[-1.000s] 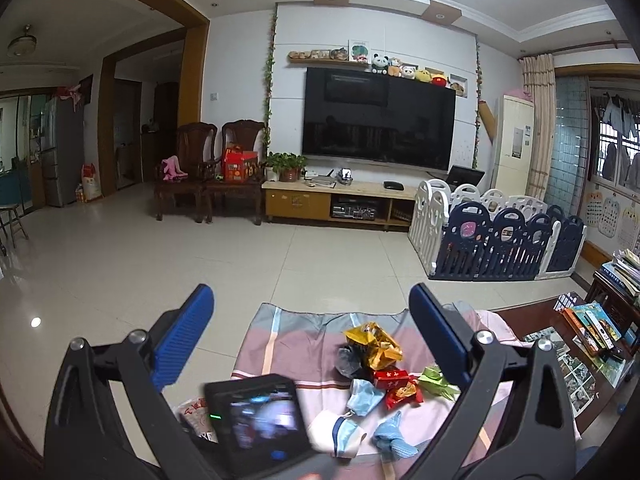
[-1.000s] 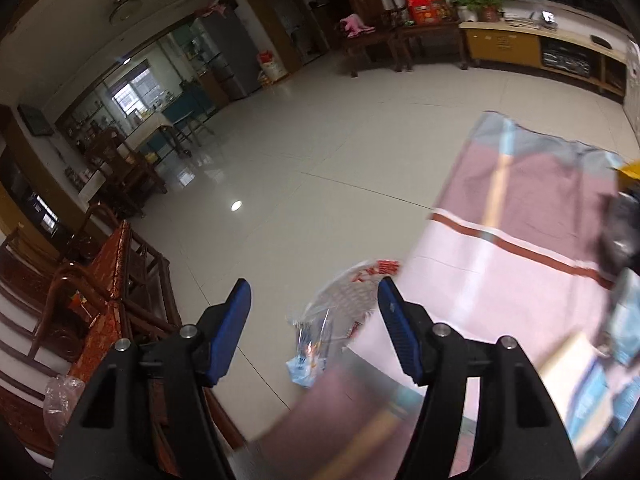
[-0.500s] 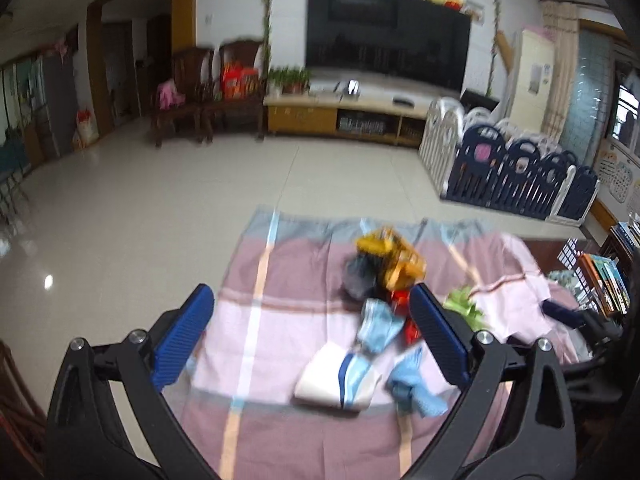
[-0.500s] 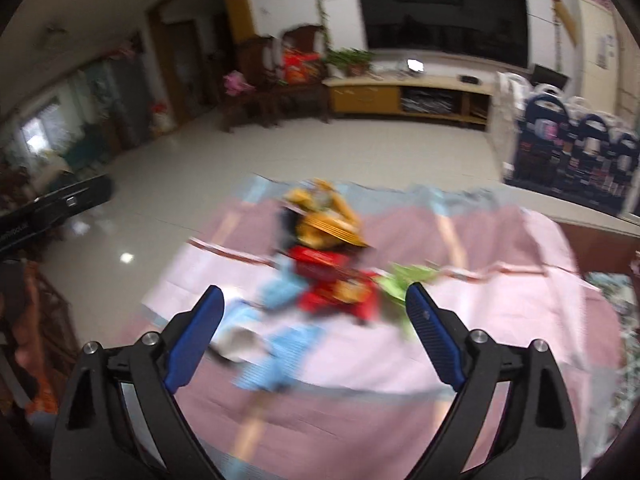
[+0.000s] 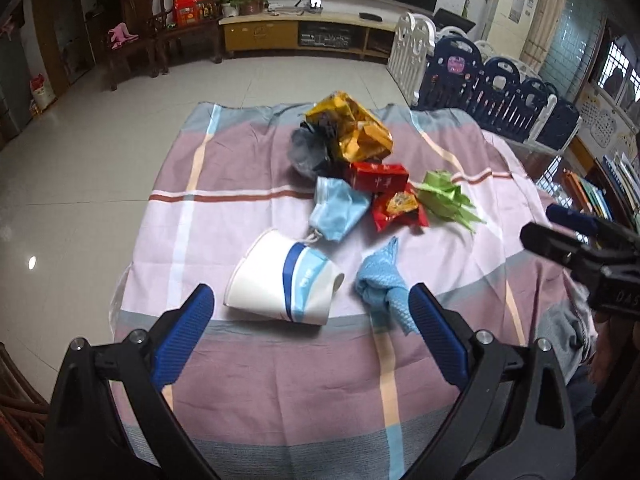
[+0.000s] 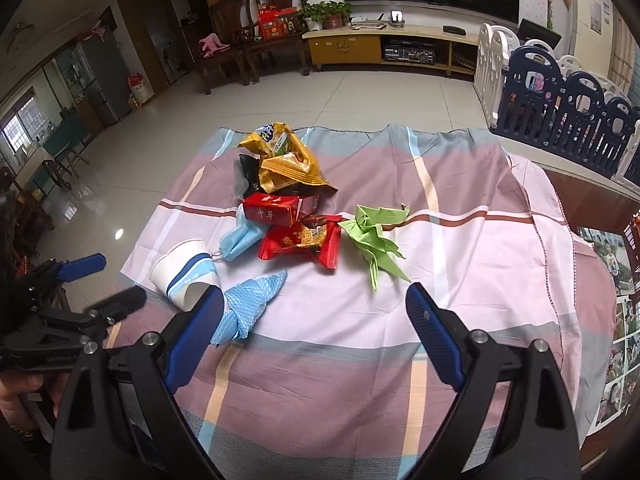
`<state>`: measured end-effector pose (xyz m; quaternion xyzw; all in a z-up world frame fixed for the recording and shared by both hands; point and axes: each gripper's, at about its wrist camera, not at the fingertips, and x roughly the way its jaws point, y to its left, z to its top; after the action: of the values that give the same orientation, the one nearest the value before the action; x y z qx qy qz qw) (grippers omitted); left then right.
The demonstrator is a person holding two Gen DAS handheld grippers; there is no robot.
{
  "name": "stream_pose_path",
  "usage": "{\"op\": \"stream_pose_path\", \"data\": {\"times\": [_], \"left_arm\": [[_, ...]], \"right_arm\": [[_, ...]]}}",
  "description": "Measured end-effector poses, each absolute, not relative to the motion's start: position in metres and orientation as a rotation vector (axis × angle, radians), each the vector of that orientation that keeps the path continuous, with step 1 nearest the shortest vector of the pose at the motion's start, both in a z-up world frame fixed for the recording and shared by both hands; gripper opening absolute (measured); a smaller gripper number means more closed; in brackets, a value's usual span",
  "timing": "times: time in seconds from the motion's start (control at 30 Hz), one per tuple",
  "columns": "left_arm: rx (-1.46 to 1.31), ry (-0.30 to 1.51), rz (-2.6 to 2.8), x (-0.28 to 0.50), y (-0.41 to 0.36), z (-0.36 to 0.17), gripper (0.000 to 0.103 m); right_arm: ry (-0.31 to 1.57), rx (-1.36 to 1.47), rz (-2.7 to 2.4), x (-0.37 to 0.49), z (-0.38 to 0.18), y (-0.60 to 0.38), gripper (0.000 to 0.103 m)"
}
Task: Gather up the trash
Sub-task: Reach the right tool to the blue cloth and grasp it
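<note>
**Nothing collected yet: the whole pile is still on the cloth**

Your left gripper (image 5: 308, 316) and right gripper (image 6: 316, 316) both hang over the table with jaws spread wide and nothing between them. All the trash lies near the middle of the striped cloth (image 6: 472, 248): tipped paper cup (image 5: 284, 280), blue mask (image 5: 338, 212), blue crumpled piece (image 5: 380, 284), yellow snack bag (image 5: 352, 128), red wrapper (image 6: 300, 240), green folded paper (image 6: 372, 232). The red box (image 6: 272, 208) seems to read 中华; other print is too small.
</note>
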<state>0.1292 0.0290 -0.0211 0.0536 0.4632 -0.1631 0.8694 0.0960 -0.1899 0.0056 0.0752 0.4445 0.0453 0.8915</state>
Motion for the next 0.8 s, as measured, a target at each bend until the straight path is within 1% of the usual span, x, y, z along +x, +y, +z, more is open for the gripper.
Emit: {"op": "stream_pose_path", "data": {"times": [0.8], "left_arm": [[0.156,1.015,-0.338,0.133,0.021,-0.034,0.097]], "right_arm": [[0.972,0.166,0.099,0.110,-0.010,-0.183,0.090]]}}
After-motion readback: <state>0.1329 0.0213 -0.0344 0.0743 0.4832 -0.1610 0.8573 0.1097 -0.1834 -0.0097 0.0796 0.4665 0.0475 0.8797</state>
